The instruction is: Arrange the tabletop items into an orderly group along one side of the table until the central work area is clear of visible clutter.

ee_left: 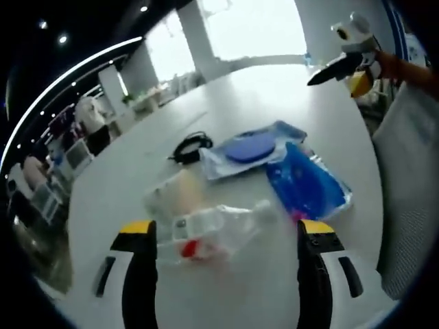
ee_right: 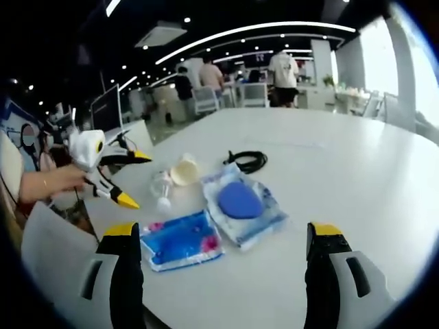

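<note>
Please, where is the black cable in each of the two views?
Left gripper view: the black cable lies left of centre, just left of the packet with the blue disc.
Right gripper view: it lies above centre, beyond the same packet.
Shared landmark: that packet.

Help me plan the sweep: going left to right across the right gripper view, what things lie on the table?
Blue gel pack → clear plastic bottle → cream lidded cup → packet with the blue round pad → black cable.
</note>
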The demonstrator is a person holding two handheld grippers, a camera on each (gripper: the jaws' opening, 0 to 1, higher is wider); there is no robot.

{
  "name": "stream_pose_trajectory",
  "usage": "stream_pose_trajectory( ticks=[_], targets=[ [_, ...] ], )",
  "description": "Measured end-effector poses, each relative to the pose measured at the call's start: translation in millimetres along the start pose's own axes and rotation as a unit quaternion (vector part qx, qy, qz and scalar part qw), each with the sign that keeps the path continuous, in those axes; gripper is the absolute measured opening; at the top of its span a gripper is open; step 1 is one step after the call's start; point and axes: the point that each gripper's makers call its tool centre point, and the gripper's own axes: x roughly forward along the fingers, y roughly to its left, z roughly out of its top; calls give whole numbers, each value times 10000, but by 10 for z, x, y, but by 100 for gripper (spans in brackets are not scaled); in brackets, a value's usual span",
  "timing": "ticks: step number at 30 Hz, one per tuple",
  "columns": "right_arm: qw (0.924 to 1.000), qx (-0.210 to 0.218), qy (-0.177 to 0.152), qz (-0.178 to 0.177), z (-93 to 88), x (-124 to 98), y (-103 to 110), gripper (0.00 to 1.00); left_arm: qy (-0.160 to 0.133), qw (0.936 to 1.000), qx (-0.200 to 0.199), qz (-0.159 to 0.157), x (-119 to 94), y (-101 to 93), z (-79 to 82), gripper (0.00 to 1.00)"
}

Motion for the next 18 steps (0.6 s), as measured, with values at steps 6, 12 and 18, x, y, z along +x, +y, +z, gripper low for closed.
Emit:
stream_pose_trajectory(
  ticks=[6,12,18],
  targets=[
    [10000,41,-6,-11,3,-4,-46,99,21,9996,265,30,112,8,-26,79],
    [10000,69,-2,-57,-2,-14,-76,99,105,9967,755,292,189,60,-65,77],
    [9999,111,-22,-83,2,-23,-88,98,229,9925,1124,416,239,60,-145,74]
  ],
)
